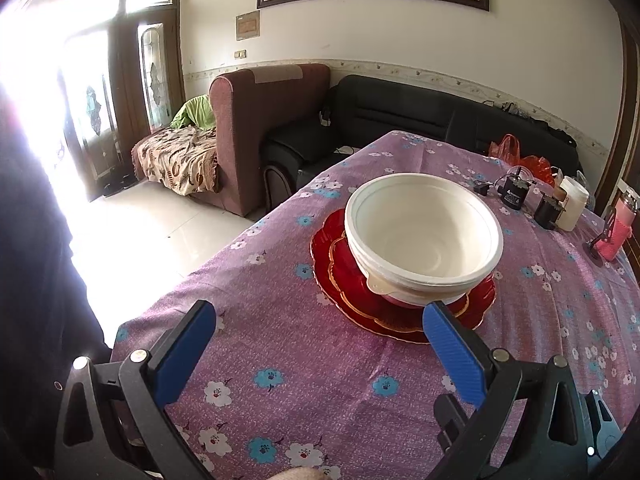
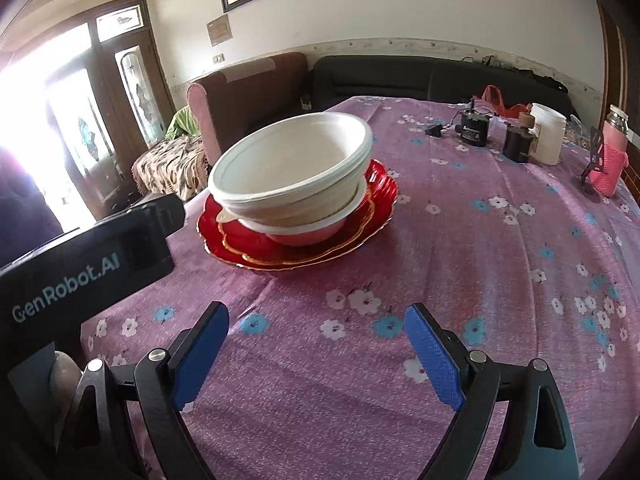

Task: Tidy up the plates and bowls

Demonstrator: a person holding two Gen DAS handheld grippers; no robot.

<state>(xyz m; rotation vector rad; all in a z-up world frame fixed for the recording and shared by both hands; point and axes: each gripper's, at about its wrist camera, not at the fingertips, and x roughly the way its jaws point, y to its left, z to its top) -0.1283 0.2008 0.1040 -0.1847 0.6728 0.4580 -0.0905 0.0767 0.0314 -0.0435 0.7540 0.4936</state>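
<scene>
A stack of white bowls sits on a smaller red-and-white bowl, on stacked red plates with gold rims, on the purple floral tablecloth. The same bowls and red plates show in the right wrist view, the top bowls tilted. My left gripper is open and empty, just in front of the plates. My right gripper is open and empty, nearer the table's front, apart from the stack. The left gripper's body shows at the left of the right wrist view.
At the table's far right stand a white jar, small black devices, a pink bottle and a red bag. Beyond the table are a brown armchair and a black sofa.
</scene>
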